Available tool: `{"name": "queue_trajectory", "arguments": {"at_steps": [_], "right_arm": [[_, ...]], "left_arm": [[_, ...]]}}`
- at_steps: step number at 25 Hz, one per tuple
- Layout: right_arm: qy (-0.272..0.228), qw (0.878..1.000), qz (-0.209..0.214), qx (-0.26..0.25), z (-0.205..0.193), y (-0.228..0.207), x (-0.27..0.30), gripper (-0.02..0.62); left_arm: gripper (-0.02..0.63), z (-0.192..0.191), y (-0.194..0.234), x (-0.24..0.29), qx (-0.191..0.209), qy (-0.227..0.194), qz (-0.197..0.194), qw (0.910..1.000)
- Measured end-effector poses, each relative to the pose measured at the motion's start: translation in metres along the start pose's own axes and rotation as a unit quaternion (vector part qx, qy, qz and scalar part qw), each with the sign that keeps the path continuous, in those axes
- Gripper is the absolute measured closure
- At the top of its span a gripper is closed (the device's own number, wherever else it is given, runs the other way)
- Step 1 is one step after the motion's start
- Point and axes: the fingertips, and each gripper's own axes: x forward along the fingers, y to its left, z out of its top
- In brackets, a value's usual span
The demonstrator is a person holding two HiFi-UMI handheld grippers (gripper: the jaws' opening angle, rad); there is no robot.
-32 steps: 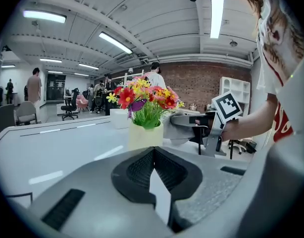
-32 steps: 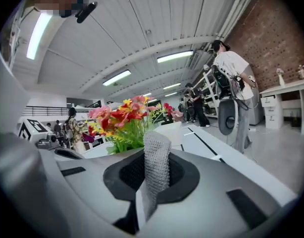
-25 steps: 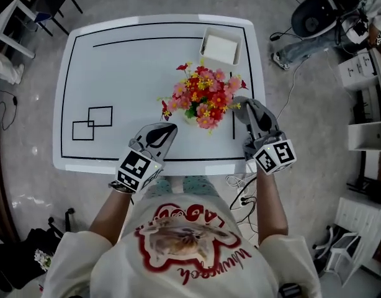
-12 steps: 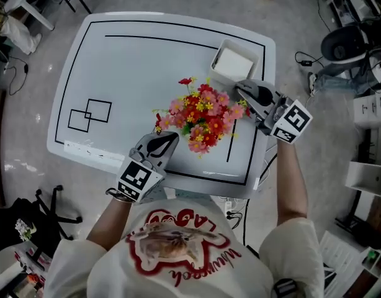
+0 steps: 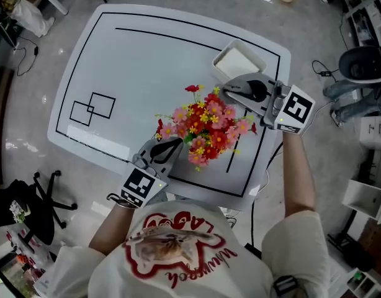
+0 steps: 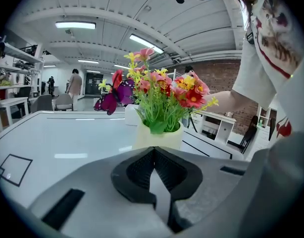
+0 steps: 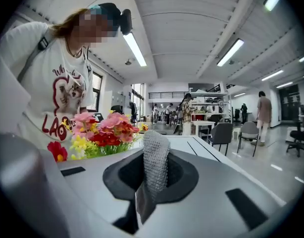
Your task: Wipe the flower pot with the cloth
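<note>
Open-plan lab, ceiling strip lights (image 7: 236,51), office chairs (image 7: 221,133), shelving (image 6: 219,128), line-marked white table (image 5: 147,61)

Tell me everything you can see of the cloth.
The cloth is grey, knit-textured fabric, folded into a narrow strip that stands upright with a rounded top. Its lower end is pinched between the jaws of the right gripper, shut on it. It touches nothing else visible; the flowers lie beyond, to its left.

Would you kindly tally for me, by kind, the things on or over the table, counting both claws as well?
Flower pot: 1
White tray: 1
Cloth: 1
Claws: 2 (left claw shut and empty, right claw shut on the cloth)
Total: 5
</note>
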Motion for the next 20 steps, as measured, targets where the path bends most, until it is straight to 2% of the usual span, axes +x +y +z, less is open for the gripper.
{"name": "queue_trajectory", "arguments": {"at_steps": [3,9,13,16,20], "right_arm": [[-0.014,1.0,-0.014,0.005,0.003,0.003,0.003,0.569],[-0.043,0.998,-0.004,0.046,0.0,0.021,-0.008,0.569],[-0.026,0.998,0.017,0.058,-0.021,0.028,0.0,0.569],[-0.008,0.999,0.019,0.048,-0.034,0.02,0.008,0.569],[-0.012,0.999,0.019,0.034,-0.034,0.006,0.014,0.569]], "left_arm": [[0.604,-0.001,0.001,0.0,-0.004,-0.001,0.008,1.0],[0.604,0.005,-0.002,0.0,-0.004,-0.011,0.008,0.9999],[0.604,0.004,-0.004,0.002,-0.002,-0.01,0.003,0.9999],[0.604,0.004,-0.005,0.004,-0.001,-0.007,0.0,1.0],[0.604,0.004,-0.001,0.005,-0.003,-0.008,0.002,1.0]]}}
